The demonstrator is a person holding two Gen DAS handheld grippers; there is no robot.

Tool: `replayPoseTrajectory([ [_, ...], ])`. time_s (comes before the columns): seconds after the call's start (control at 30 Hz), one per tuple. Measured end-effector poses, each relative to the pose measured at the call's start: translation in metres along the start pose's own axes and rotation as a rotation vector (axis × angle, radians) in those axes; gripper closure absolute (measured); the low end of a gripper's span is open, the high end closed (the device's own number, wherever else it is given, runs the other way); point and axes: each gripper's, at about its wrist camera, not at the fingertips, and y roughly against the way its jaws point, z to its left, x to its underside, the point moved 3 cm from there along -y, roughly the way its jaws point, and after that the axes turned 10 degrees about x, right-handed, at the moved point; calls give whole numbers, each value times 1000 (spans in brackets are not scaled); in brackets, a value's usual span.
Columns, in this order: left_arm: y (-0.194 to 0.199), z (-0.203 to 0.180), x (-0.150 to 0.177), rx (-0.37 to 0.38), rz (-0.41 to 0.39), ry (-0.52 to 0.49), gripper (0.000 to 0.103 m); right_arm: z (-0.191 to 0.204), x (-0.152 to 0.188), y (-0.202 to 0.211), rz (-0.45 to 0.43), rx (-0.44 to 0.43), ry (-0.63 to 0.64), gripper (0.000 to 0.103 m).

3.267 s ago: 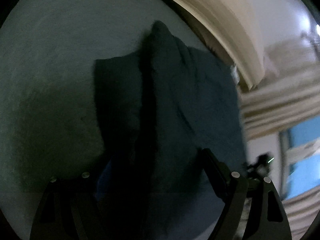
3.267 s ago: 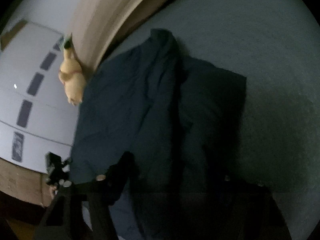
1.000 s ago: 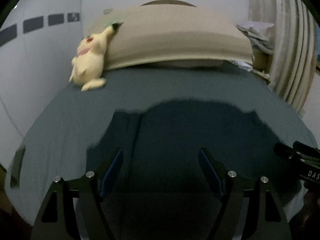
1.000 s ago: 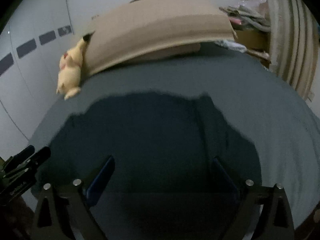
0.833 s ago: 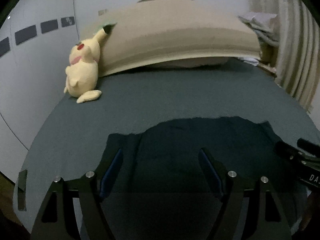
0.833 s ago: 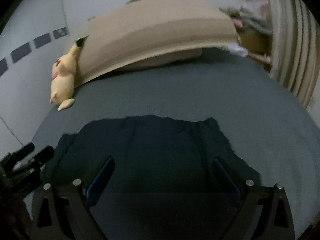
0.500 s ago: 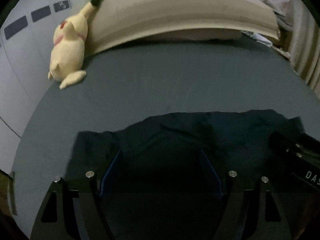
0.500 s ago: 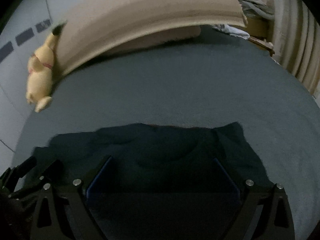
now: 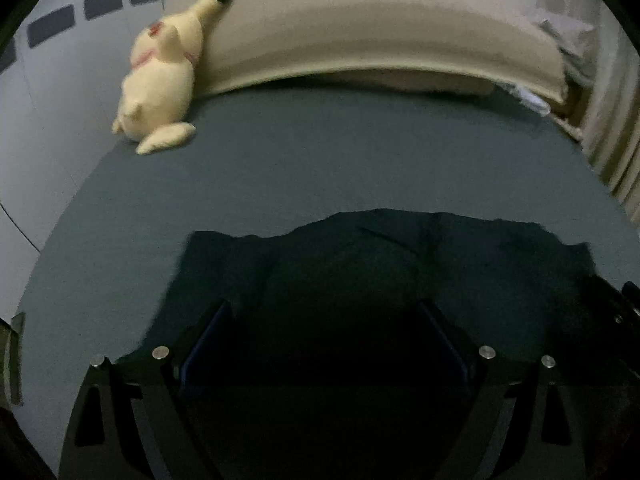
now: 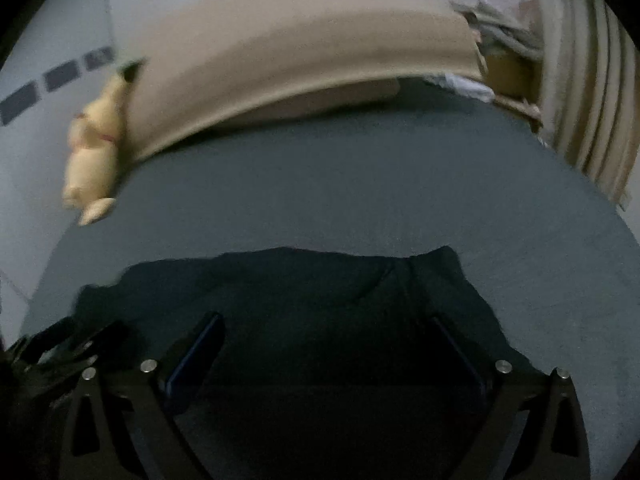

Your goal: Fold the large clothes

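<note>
A dark navy garment [image 9: 400,272] lies folded in a flat wide bundle on the grey-blue bed sheet [image 9: 320,168], close in front of both grippers. It also shows in the right wrist view [image 10: 304,300]. My left gripper [image 9: 324,312] is open, its fingers spread over the garment's near part. My right gripper [image 10: 326,328] is open, likewise spread over the garment. The other gripper's tip shows at the right edge of the left wrist view [image 9: 616,308] and at the lower left of the right wrist view [image 10: 68,344]. The garment's near edge is hidden in shadow.
A yellow plush toy [image 9: 160,84] leans at the bed's far left against a beige headboard cushion [image 9: 380,36]. A white wall with dark patches [image 9: 60,24] runs on the left. Curtains [image 10: 592,92] and piled clutter [image 10: 504,0] stand at the far right.
Both cameras have swung from looking down on the spread garment to a low view along the bed. The garment's far edge now lies nearer and lower, as a shorter bundle.
</note>
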Motion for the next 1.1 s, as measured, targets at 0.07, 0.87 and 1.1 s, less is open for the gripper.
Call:
replayPoseTrajectory([
  [0.07,28,-1,13,6,-32,-23,10,-8,15,26,-24,-18,14,0],
  [0.87,85,-5,153,40,6,-30,10,-43,163,95,-23,37,-34,0],
  [1.1,142,-11,153,71,-115,-57,10,-49,159,172,-127,-65,-37,0],
])
